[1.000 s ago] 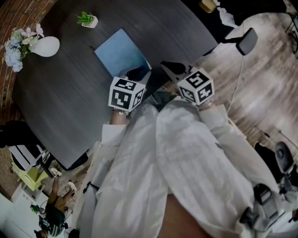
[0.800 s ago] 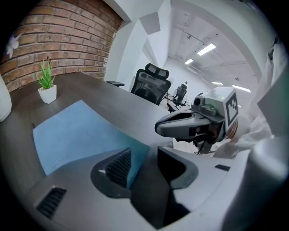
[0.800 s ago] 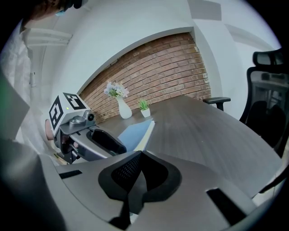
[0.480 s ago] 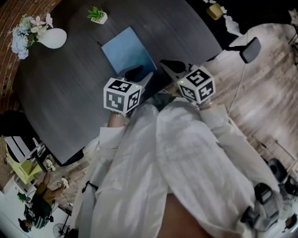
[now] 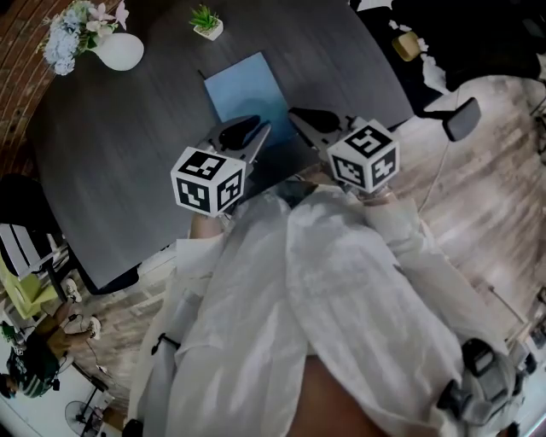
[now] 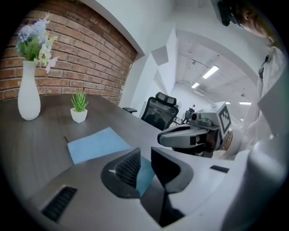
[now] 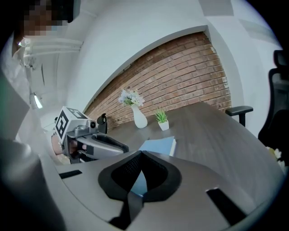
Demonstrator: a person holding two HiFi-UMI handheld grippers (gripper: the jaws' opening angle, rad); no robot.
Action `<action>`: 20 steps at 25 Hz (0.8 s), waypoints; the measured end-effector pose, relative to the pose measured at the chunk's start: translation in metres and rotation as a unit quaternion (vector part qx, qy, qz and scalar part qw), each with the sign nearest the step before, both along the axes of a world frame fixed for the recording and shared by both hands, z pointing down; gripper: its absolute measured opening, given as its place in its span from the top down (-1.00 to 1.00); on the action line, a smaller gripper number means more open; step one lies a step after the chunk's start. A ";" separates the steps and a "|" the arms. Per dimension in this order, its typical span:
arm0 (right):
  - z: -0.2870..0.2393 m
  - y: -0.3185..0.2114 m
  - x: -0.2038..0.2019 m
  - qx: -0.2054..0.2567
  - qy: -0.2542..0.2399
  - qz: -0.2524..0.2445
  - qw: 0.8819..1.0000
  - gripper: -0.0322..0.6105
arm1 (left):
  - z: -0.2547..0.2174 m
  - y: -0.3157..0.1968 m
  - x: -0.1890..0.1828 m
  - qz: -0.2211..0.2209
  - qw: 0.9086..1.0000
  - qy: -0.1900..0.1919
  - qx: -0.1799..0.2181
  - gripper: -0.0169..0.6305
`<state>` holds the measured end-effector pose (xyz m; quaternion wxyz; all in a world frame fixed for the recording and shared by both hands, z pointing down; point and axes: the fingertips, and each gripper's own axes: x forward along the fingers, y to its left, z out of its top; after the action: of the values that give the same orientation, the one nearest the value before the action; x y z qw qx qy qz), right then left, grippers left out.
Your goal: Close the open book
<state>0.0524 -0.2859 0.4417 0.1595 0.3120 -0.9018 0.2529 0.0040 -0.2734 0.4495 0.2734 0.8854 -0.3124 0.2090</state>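
A blue book (image 5: 247, 85) lies shut and flat on the dark table (image 5: 119, 154); it also shows in the left gripper view (image 6: 95, 144) and the right gripper view (image 7: 159, 146). My left gripper (image 5: 246, 130) hovers above the book's near edge. Its jaws have just been closing, a narrow gap still shows (image 6: 145, 158), and nothing is between them. My right gripper (image 5: 300, 118) hangs beside it on the right, above the table, its jaws shut with nothing held (image 7: 141, 155). Neither gripper touches the book.
A white vase of flowers (image 5: 119, 51) and a small potted plant (image 5: 207, 24) stand at the table's far side, beyond the book. An office chair (image 6: 159, 113) stands past the table's edge, and another chair's armrest (image 7: 238, 110) shows at the right.
Both grippers have lifted and drawn back from the book's near edge toward the person. The book lies as before.
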 end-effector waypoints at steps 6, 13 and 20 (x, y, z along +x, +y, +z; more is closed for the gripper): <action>-0.029 -0.004 -0.022 0.030 -0.017 -0.017 0.999 0.88 | -0.030 -0.002 -0.017 -0.039 0.997 0.034 0.048 0.88; -0.062 0.003 -0.046 0.064 -0.029 -0.050 0.996 0.88 | -0.056 -0.001 -0.036 -0.075 0.990 0.058 0.101 0.92; -0.078 0.014 -0.063 0.075 -0.054 -0.069 0.993 0.88 | -0.060 0.004 -0.048 -0.105 0.987 0.042 0.115 0.92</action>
<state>-0.0111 -0.2717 0.3639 0.1039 0.2456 -0.9450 0.1894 -0.0436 -0.2697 0.3892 0.2031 0.8811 -0.4141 0.1048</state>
